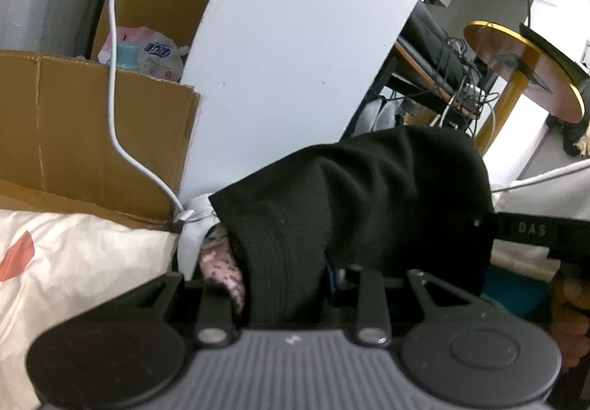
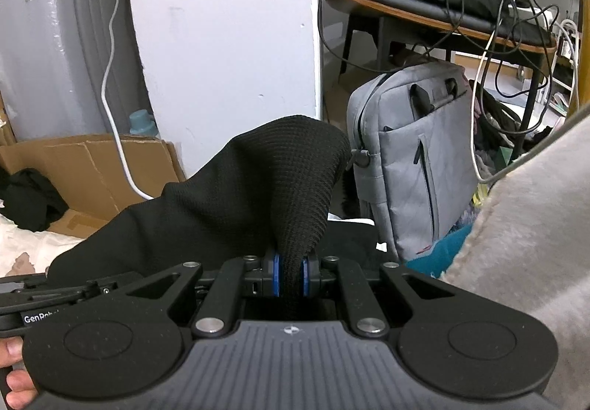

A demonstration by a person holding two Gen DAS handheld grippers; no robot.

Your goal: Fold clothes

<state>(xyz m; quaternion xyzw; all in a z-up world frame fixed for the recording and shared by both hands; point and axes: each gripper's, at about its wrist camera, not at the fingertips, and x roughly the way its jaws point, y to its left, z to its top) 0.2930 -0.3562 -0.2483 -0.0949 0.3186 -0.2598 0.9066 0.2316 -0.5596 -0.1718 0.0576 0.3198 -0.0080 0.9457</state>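
A: How far along was the folding?

B: Early, by my judgement. The black waffle-knit garment (image 2: 236, 188) was lifted off the white bedding with pink patches (image 1: 66, 262), bunched rather than flat, and no finished fold showed anywhere. The right gripper (image 2: 290, 275) had its blue-padded jaws clenched on a ridge of that fabric, which draped away to the left and far side.

A: And the left gripper (image 1: 291, 284)?

B: The garment lay heaped over its front, right against the linkage. The jaws themselves were buried under cloth, so I couldn't tell whether they were gripping or released.

A: What else was hard to make out?

B: The garment's whole outline; sleeves, hem and collar were out of view or lost in the dark folds. A pink speckled patch of cloth (image 1: 221, 262) peeked from under its near-left edge, but I couldn't say what it belonged to. The bed surface below was mostly hidden
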